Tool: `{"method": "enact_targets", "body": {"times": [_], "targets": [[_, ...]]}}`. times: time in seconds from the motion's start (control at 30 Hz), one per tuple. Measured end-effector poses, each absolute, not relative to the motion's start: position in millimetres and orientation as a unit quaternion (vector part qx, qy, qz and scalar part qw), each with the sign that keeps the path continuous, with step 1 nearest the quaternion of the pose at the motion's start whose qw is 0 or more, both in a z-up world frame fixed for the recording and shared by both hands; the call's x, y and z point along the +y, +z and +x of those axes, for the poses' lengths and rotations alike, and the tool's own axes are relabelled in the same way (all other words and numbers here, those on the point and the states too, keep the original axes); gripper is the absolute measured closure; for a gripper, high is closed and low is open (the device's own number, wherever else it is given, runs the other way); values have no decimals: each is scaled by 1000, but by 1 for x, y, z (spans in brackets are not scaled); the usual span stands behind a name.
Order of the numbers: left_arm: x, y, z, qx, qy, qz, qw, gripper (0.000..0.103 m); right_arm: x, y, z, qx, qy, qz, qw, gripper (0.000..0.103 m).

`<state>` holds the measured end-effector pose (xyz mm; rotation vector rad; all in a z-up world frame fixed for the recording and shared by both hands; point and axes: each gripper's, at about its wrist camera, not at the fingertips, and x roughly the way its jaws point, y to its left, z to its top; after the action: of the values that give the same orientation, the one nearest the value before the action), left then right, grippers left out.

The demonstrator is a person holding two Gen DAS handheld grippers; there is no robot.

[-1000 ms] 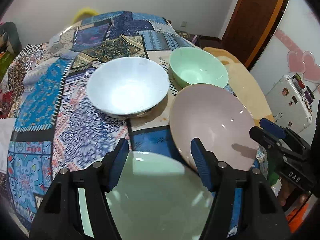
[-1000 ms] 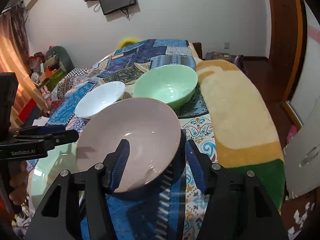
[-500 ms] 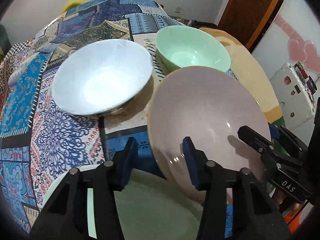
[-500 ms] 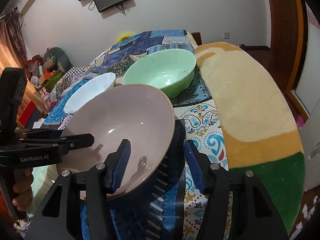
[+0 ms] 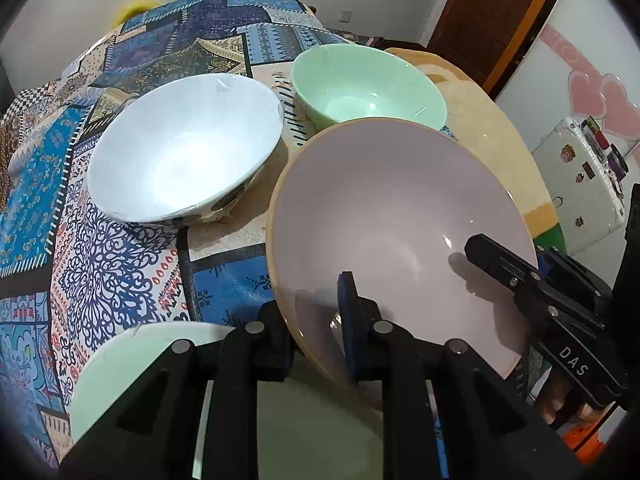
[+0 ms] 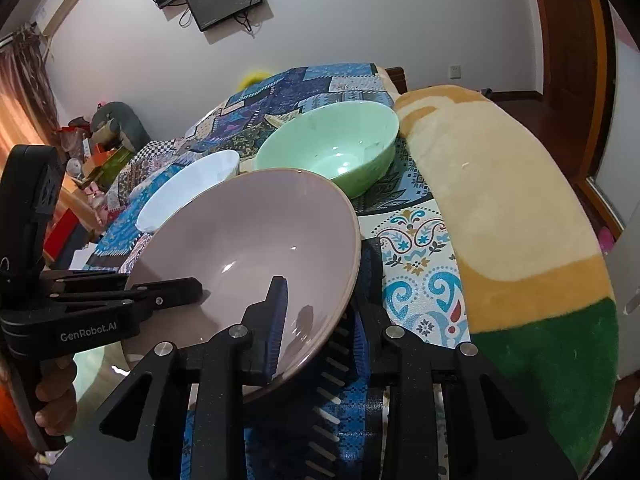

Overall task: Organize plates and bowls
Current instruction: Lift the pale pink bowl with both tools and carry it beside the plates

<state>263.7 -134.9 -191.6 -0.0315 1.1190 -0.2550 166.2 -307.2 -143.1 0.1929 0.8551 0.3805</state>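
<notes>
1. Your left tool (image 5: 316, 320) is clenched on the near rim of the pink bowl (image 5: 400, 216): one blue-padded finger sits inside the bowl and the other is outside the wall, with the rim between them.
2. Your right tool (image 6: 320, 320) grips the same pink bowl (image 6: 248, 248) on the opposite side of its rim, one finger (image 6: 276, 320) inside and the other under the outer wall.
3. Both tools come in low and roughly level, meeting the bowl from two sides. From the left wrist camera your right tool (image 5: 536, 280) reaches in from the right edge, fingertips of your hand (image 5: 560, 404) curled under its handle. From the right wrist camera your left tool (image 6: 120, 300) enters from the left, with your hand (image 6: 56, 396) wrapped round its grip below.
4. The pink bowl is tilted, its far rim raised toward the other bowls. Whether it touches the bed beneath I cannot tell.
5. Beneath and just in front of the left tool lies a pale green plate (image 5: 132, 364), partly hidden by the tool body.
6. Beyond the pink bowl, a white bowl (image 5: 184, 152) and a green bowl (image 5: 368, 84) stand upright, close side by side.
7. All of it rests on a bed covered with a blue patchwork quilt (image 5: 100, 264); a yellow and green blanket (image 6: 500, 220) lies along its right side.
</notes>
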Motion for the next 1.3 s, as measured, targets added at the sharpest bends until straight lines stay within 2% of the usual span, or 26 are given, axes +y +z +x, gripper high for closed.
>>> {"method": "enact_targets", "body": {"times": [0.67,1.3], "targets": [[-111,-134,222,478,-124,-41,869,84,-285,-96,146,371,189,73,906,76],[-9,-101,149,439,-70,-81,892,84,-196,-72,122,353,253,44,900,76]]}}
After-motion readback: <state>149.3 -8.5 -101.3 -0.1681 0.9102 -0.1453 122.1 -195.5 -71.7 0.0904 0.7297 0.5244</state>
